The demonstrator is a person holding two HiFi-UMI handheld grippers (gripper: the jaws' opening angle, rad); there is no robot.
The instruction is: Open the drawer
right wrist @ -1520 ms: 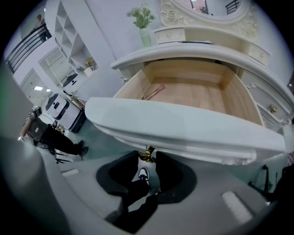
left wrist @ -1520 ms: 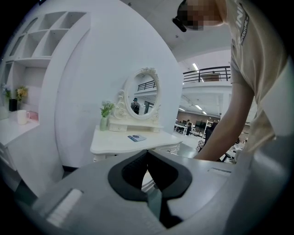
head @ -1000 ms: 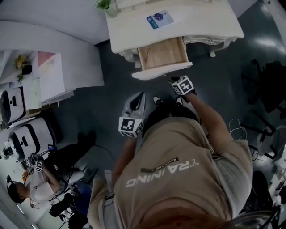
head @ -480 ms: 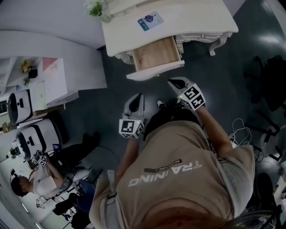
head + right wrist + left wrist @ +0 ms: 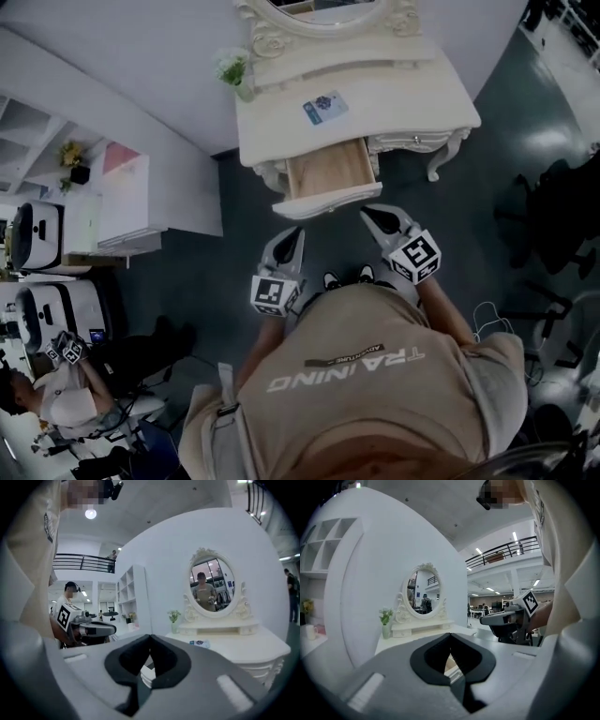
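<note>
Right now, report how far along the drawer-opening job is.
Done: the drawer stands pulled out of the dressing table, its bare wooden inside showing. In hand: nothing. The left gripper and the right gripper are both shut with nothing between their jaws, and both are clear of the drawer front. Left: nothing that I can see; the drawer looks open.

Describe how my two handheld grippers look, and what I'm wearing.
Both the left gripper and right gripper have pale grey tapered plastic shells with black-lined jaws, and each carries a white cube with black square markers. The person wears a tan T-shirt printed with white lettering.
</note>
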